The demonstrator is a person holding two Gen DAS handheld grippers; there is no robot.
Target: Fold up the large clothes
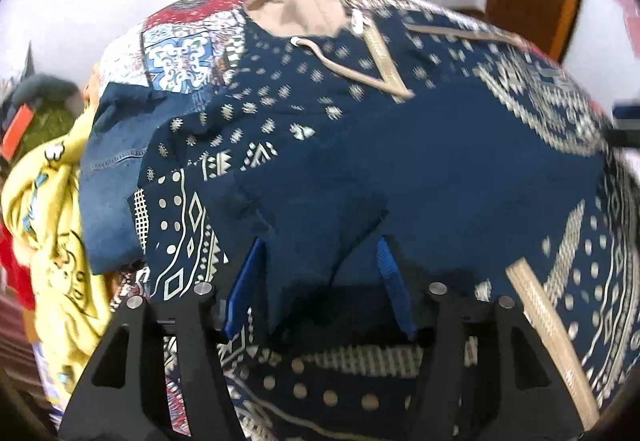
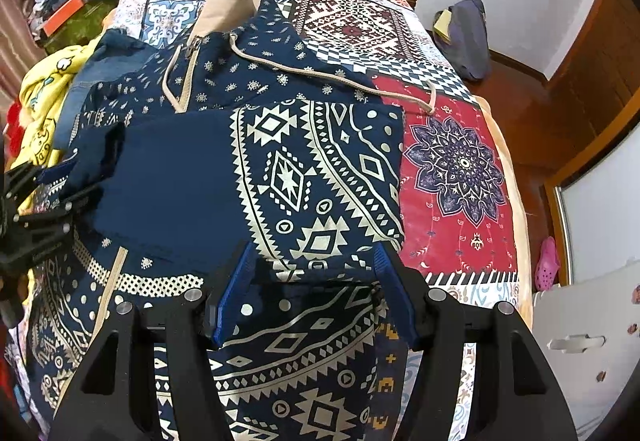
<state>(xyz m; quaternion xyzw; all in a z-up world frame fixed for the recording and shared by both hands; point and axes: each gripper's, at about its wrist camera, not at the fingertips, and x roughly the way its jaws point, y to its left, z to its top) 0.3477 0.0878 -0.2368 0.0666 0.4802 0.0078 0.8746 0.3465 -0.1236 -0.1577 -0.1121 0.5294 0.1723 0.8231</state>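
Your navy hooded garment (image 2: 256, 145) lies on the bed (image 2: 460, 169), its long axis running away from both hand-held grippers toward the hood. Left hand-held gripper (image 1: 320, 281) and right hand-held gripper (image 2: 316, 293) both gape, each straddling the folded near hem without pinching it. There's open quilt to the right; piled clothes (image 1: 52, 201) crowd the left.

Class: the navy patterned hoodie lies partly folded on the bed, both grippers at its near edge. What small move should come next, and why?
Probably close the right gripper on the hoodie hem: its jaws stand open around the folded edge, nothing gripped. The left gripper also looks open around cloth.
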